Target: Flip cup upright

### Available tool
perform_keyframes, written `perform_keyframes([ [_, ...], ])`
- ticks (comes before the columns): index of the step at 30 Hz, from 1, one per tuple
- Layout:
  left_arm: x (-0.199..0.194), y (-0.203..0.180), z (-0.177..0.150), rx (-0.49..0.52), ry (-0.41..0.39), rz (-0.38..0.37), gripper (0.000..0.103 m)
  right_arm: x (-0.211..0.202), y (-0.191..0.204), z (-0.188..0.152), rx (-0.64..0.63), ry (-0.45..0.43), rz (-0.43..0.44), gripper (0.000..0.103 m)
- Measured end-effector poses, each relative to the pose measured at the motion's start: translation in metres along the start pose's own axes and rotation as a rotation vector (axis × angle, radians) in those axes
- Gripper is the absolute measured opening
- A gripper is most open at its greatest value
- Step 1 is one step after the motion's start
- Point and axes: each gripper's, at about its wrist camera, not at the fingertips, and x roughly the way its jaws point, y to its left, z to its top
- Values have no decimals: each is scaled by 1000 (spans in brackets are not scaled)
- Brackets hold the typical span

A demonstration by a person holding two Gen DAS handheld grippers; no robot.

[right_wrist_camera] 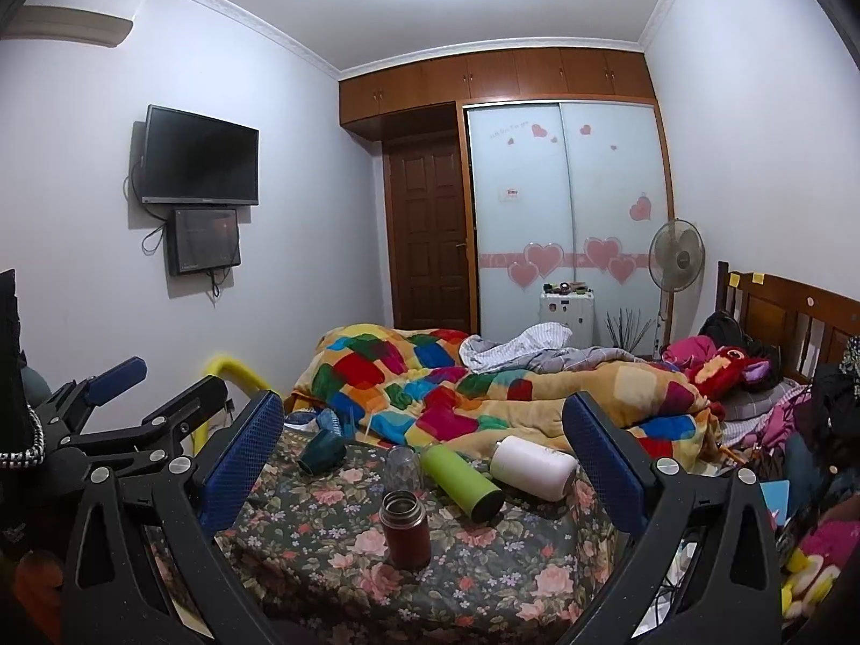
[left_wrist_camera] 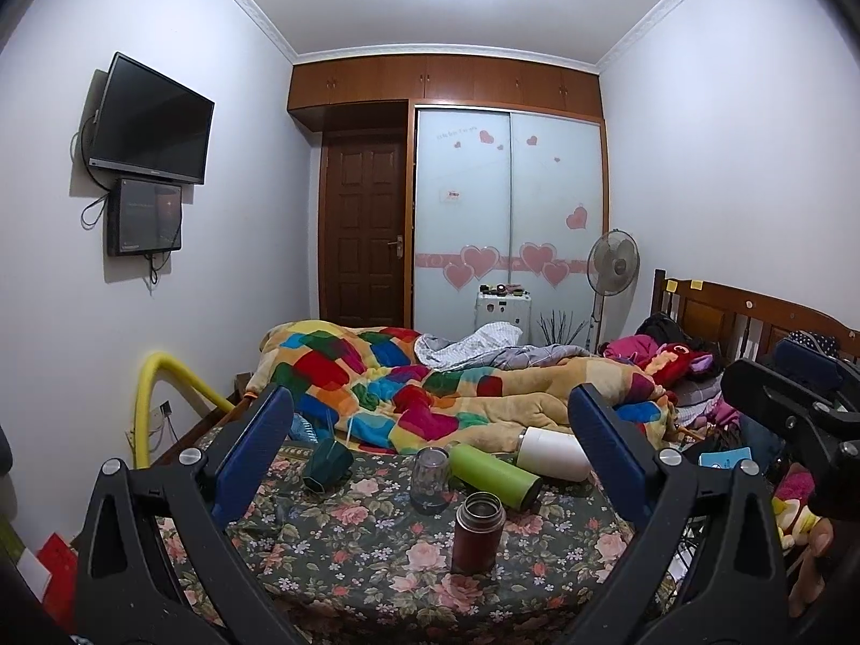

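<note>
On the floral bedspread [left_wrist_camera: 376, 553] lie a dark green cup [left_wrist_camera: 327, 465] on its side, a lime green bottle [left_wrist_camera: 494, 475] on its side and a white bottle [left_wrist_camera: 553, 452] on its side. A clear glass cup [left_wrist_camera: 430, 478] stands mouth down. A brown-red flask [left_wrist_camera: 478, 532] stands upright, mouth open. The same things show in the right wrist view: green cup [right_wrist_camera: 322, 450], glass cup [right_wrist_camera: 403, 468], lime bottle [right_wrist_camera: 462, 481], white bottle [right_wrist_camera: 532, 466], flask [right_wrist_camera: 406, 529]. My left gripper [left_wrist_camera: 430, 441] and right gripper [right_wrist_camera: 424, 441] are open, empty, held back from the objects.
A colourful patchwork quilt [left_wrist_camera: 408, 381] is heaped behind the objects. A wooden headboard [left_wrist_camera: 752, 317], clothes and toys are at the right. A yellow padded rail [left_wrist_camera: 161, 392] is at the left. The left gripper shows in the right wrist view [right_wrist_camera: 118, 376].
</note>
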Motion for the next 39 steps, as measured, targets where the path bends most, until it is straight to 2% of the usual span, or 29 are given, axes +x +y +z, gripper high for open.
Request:
perform_keyframes([
  [39, 5, -2, 0, -17, 2, -32, 103, 1, -1, 1, -1, 5, -2, 103],
])
